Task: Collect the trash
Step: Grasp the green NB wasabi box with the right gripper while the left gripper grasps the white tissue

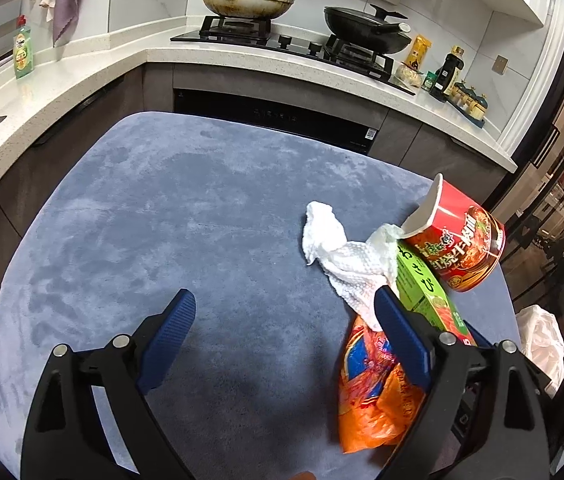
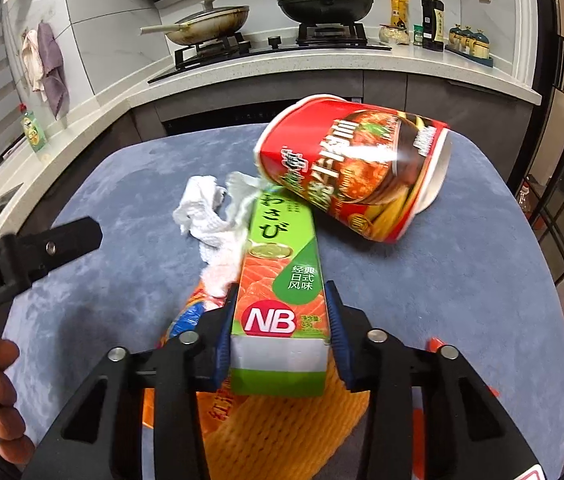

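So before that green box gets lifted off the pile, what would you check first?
1. Right gripper pads against both sides of the green box: ok.
2. Grip at the box's near end, not its middle: not ok.
3. Noodle cup resting on the box's far end: cannot tell.
4. Paper towel tucked under the box: cannot tell.
5. Left gripper open, holding nothing: ok.
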Demonstrator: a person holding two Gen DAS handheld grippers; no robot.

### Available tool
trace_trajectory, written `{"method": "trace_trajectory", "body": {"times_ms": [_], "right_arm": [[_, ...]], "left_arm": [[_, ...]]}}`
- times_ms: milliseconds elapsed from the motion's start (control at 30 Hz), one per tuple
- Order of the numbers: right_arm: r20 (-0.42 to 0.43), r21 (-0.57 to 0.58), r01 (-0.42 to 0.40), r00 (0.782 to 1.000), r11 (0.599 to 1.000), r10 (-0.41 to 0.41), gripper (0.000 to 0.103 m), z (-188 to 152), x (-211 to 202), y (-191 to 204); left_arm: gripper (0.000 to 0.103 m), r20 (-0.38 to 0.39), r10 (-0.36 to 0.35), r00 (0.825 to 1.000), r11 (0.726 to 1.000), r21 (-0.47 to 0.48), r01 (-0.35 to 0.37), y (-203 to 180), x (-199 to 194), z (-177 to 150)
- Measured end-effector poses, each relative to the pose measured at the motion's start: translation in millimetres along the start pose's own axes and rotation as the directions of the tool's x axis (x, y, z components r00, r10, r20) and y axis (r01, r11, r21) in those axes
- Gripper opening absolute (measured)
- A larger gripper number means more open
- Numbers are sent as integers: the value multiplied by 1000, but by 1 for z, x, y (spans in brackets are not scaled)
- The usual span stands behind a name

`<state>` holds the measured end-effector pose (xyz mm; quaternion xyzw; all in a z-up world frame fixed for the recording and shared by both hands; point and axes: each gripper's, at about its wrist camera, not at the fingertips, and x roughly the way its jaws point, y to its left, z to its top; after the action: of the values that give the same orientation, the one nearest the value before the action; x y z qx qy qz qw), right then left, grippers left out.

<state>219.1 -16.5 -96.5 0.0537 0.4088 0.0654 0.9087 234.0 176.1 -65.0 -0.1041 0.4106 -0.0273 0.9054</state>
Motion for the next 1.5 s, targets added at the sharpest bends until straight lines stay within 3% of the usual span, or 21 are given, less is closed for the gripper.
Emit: {"method": "trace_trajectory", "body": {"times_ms": [367,667,833,933,1033,1100,1200,1500], "right_arm": [[67,35,-64,996,997,61,38,-25,-60,-22],[125,125,0,992,992,-16,38,-36,-101,-63],[130,172,31,990,985,-54,38,-35,-102,-86],[127,192,38,990,981,-63,38,-36,-99,-95],[119,210,40,991,977,-67,38,-36,-92,-101],[118,225,34,991,974,-62,38,-36,-89,-104],[121,230,30,991,973,-59,38,-36,-88,-105],[153,227,6,987,974,-41,38,-38,-105,-102]], "left_arm": [[88,-33,-19,999,998,57,21,-36,24,0],[87,-64,3,998,994,105,4,-65,63,5],[70,-105,13,994,993,115,-1,-71,86,4],[52,-142,7,990,994,110,9,-71,96,2],[27,-151,7,989,994,107,9,-71,96,-1],[18,-138,6,990,995,102,9,-70,89,-2],[11,-114,13,993,994,108,0,-71,76,-4],[9,-51,-34,998,995,89,38,-72,18,-8]]}}
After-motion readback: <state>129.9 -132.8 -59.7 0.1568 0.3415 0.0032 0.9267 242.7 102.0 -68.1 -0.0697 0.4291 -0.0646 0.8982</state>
